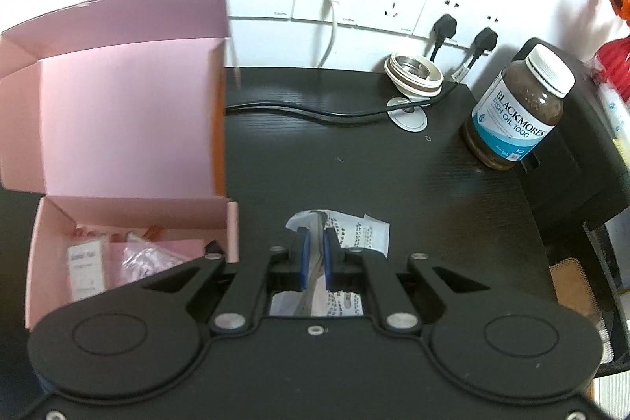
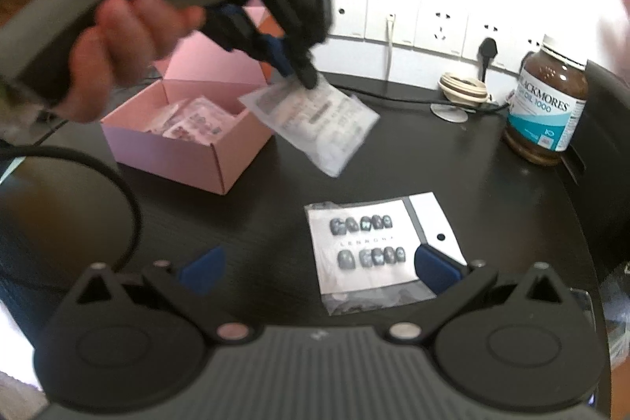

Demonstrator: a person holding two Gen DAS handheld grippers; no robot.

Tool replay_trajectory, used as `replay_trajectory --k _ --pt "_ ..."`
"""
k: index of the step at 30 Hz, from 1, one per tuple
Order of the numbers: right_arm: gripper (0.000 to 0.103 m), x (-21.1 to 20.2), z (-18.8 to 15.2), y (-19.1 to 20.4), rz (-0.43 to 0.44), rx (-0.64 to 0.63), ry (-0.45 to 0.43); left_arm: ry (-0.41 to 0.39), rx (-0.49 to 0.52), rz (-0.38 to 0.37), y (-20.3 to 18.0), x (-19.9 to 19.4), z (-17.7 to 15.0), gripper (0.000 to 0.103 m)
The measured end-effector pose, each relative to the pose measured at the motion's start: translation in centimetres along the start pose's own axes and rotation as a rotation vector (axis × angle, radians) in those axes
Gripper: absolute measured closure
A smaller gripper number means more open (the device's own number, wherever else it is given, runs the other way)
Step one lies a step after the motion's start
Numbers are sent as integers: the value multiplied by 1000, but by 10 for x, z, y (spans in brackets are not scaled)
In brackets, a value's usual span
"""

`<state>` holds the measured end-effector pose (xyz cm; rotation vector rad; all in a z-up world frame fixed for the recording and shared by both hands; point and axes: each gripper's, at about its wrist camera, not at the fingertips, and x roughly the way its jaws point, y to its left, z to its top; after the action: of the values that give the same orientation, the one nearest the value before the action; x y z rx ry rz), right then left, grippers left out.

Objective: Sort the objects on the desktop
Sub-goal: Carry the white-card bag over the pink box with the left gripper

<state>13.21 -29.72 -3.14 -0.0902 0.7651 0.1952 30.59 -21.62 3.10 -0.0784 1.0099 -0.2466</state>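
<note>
While the clear packet (image 2: 315, 121) hangs in the air above the dark table (image 2: 275, 223), the left gripper (image 2: 303, 75) has its jaws clamped tight on the packet's top edge; left wrist view shows the same packet (image 1: 346, 235) pinched between the blue pads (image 1: 303, 258). It sits just right of the open pink box (image 2: 189, 152), not over it, clear of the tabletop. Box already holds several small packets (image 2: 189, 121), lid flap up. A hand (image 2: 118, 38) grips the left tool's handle. Second packet, a nail-set card (image 2: 378, 250), lies flat on the table near the right gripper (image 2: 319, 268), whose jaws are spread wide with nothing held; its right pad overlaps the card's edge in view, contact unclear. Brown pill bottle (image 2: 547, 109) stands upright at the far right, well apart. Black cable (image 1: 315, 111) runs along the back by the wall sockets (image 1: 393, 0).
</note>
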Motion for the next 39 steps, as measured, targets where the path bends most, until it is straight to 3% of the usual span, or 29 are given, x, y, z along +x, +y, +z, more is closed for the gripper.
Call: replay_trajectory --k 9,23,32,39 --pt "1 -7 8 22 -28 -20 22 -73 -24 -56 36 -43 -10 96" --pt "1 -6 26 79 18 -119 28 -150 -130 25 117 -69 -22 96" --pt "1 -8 25 90 23 -139 40 -132 -169 87 137 -49 -26 96" --pt "1 -7 23 80 9 -101 35 -77 -135 140 138 -26 -30 96"
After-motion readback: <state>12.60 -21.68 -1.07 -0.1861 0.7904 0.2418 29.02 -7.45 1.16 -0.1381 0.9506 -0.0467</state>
